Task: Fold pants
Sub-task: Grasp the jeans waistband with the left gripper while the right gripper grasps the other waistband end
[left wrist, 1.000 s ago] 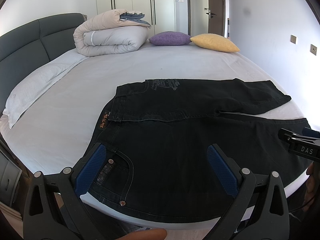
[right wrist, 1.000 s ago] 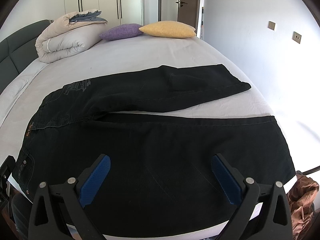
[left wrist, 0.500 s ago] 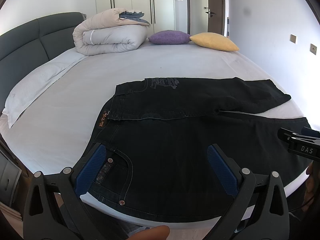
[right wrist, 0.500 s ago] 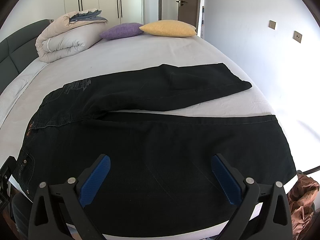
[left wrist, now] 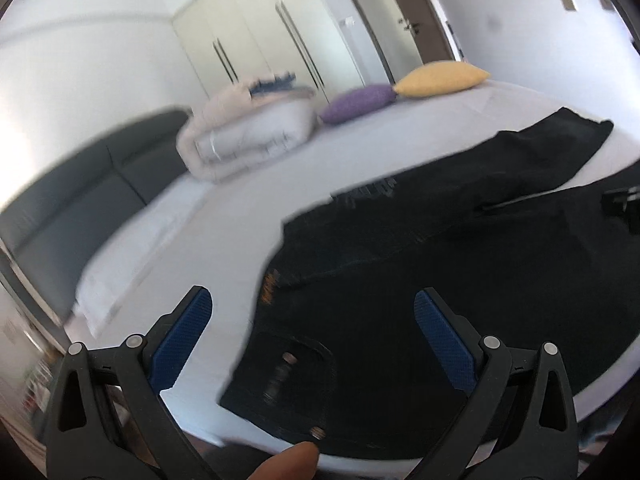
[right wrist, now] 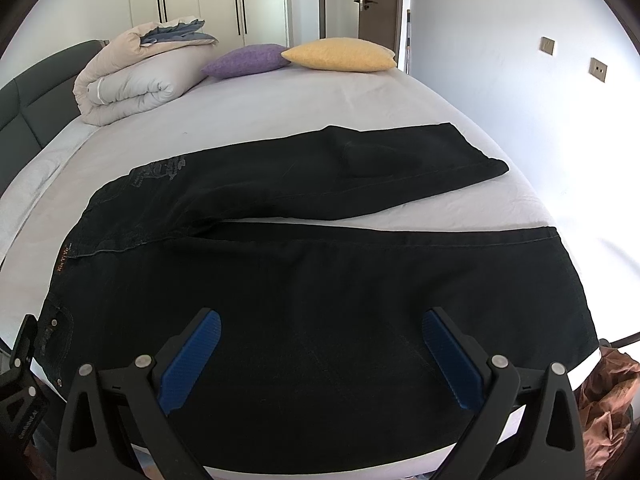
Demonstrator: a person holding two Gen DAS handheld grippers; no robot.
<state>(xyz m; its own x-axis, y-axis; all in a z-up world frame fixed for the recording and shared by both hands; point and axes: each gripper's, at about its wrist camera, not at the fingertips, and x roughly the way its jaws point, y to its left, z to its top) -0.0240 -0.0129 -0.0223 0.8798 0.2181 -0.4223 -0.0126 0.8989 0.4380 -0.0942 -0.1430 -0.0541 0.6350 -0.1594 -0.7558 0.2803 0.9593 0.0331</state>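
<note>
Black jeans [right wrist: 320, 288] lie flat on the bed, waistband to the left, both legs spread to the right with the far leg angled away. My right gripper [right wrist: 320, 344] is open and empty, above the near leg. My left gripper [left wrist: 312, 324] is open and empty, above the waistband corner and back pocket [left wrist: 292, 368]; that view is blurred and tilted. The jeans also show in the left wrist view [left wrist: 460, 248]. Part of the left gripper shows at the left edge of the right wrist view [right wrist: 20, 384].
The bed [right wrist: 320, 100] has a white sheet. A rolled duvet [right wrist: 140, 76], a purple cushion [right wrist: 248, 60] and a yellow cushion [right wrist: 340, 54] lie at the far side. A grey headboard [right wrist: 36, 92] is at left. Brown cloth [right wrist: 608, 400] lies beside the bed at right.
The left gripper has swung left and tilted, so its view is blurred and the waistband corner sits between its fingers. The right gripper has hardly moved.
</note>
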